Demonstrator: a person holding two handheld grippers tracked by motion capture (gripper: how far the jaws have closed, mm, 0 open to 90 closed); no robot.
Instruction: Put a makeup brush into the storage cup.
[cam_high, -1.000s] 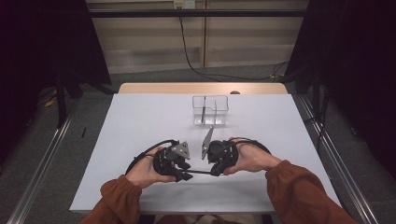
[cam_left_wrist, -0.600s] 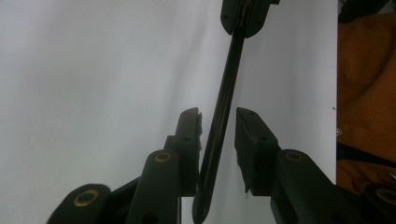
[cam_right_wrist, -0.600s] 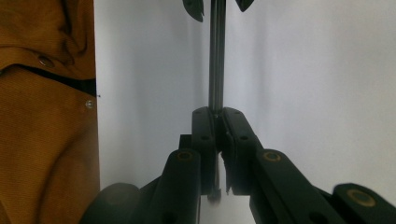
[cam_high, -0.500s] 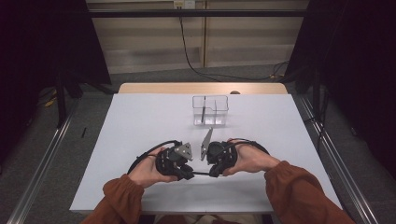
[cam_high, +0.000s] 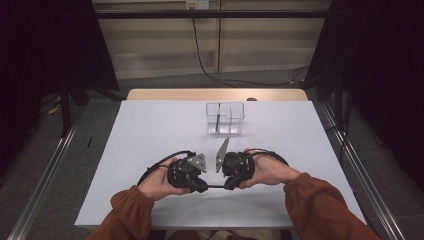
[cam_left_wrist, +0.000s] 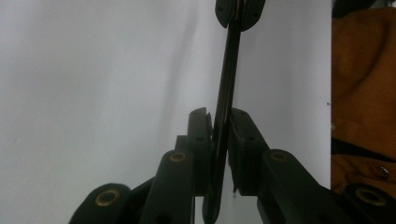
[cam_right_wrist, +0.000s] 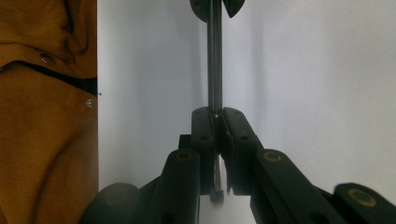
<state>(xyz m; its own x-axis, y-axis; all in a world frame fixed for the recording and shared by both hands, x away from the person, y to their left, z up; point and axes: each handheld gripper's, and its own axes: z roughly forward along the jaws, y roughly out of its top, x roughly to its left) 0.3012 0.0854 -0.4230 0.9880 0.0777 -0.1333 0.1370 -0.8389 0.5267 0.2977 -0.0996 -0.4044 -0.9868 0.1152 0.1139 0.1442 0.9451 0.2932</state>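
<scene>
A dim room with black curtains at both sides and a pale wall at the far end surrounds a white worktop (cam_high: 150, 130) whose far edge shows a strip of bare wood. Low over the near middle of that worktop a thin, dark, straight rod (cam_high: 216, 186) lies level, running left to right between two hand-held tools. In the left gripper view the same rod (cam_left_wrist: 227, 88) looks flat and glossy black; in the right gripper view it (cam_right_wrist: 214, 60) reads as a slim shaft with a bright metallic end poking back behind the pads.

The left tongs (cam_high: 204, 188) have just been closing and are now pinching the left end of the rod, the pads pressed against both its sides. The right tongs (cam_high: 228, 187) are pressed together on its right end. Each tool is cupped in a hand with a rust-orange sleeve (cam_high: 127, 207) coming in from the near edge, black cables looping back over the wrists. A grey three-cornered plate sits on top of each tool, the right one tilted up on edge.

Farther off, near the far middle of the worktop and well apart from the hands, stands a clear, square plastic box (cam_high: 225, 118) with an inner divider; a thin dark stick (cam_high: 218, 122) leans upright inside it
</scene>
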